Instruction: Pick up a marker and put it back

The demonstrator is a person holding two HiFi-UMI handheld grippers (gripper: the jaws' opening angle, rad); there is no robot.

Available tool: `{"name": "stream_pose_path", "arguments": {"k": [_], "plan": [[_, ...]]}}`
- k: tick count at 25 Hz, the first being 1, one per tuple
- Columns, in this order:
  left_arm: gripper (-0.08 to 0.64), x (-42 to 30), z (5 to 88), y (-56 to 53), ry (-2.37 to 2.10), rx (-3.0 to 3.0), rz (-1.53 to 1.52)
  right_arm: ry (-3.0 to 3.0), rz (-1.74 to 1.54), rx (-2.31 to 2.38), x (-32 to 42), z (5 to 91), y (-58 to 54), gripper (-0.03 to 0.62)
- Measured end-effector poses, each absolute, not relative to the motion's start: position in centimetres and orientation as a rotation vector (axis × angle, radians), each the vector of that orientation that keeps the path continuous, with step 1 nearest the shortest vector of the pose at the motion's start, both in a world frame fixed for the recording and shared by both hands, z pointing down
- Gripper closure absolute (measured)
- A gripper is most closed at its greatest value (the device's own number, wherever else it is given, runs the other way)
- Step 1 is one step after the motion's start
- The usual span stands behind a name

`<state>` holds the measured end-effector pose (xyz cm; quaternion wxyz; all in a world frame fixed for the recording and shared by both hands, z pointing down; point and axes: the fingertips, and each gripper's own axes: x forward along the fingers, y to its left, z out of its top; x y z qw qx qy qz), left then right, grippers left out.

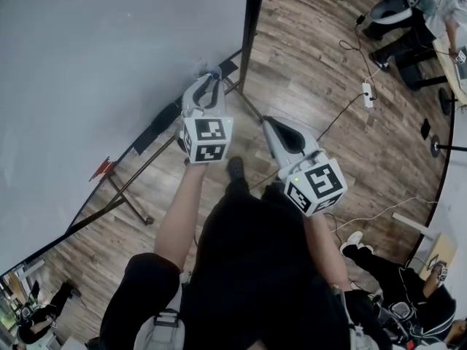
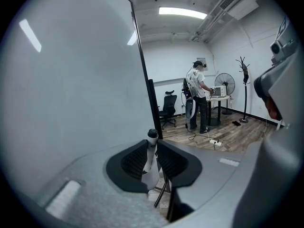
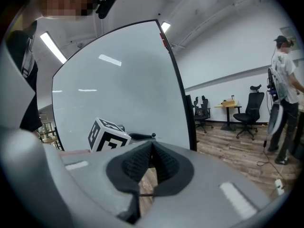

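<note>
From the head view, the left gripper (image 1: 211,79) points toward 12 o'clock at the lower edge of the whiteboard (image 1: 109,64), close to the board's black side frame (image 1: 252,20). The right gripper (image 1: 271,125) sits just beside it at 4 o'clock, clear of the board. Wooden floor (image 1: 314,64) lies open toward 1 o'clock, with a power strip (image 1: 367,93) and its cables at 2 o'clock. In the left gripper view, the left gripper (image 2: 153,146) has its jaws narrowed onto a white marker (image 2: 149,158). The marker stands nearly upright between the pads, with its dark cap poking above them. The whiteboard (image 2: 71,89) fills the view from 9 to 11 o'clock. Past its frame toward 2 o'clock, a person (image 2: 197,101) stands by a desk, well apart. In the right gripper view, the right gripper (image 3: 152,146) has its jaws closed together with nothing between them. The left gripper's marker cube (image 3: 107,136) shows at 9 o'clock against the whiteboard (image 3: 123,94), and open floor with office chairs (image 3: 249,108) lies at 3 o'clock.
</note>
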<state>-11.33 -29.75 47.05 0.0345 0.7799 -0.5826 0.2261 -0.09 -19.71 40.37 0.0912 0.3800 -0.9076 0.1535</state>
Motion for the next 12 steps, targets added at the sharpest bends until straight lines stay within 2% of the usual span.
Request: {"name": "stream_pose_path", "arguments": {"k": [12], "plan": [[0.486,-9.7,41.9,-26.8,-1.892,2.446,0.603,-2.77,0.45,1.092,1.6,38.9,-17.1,0.591]]}}
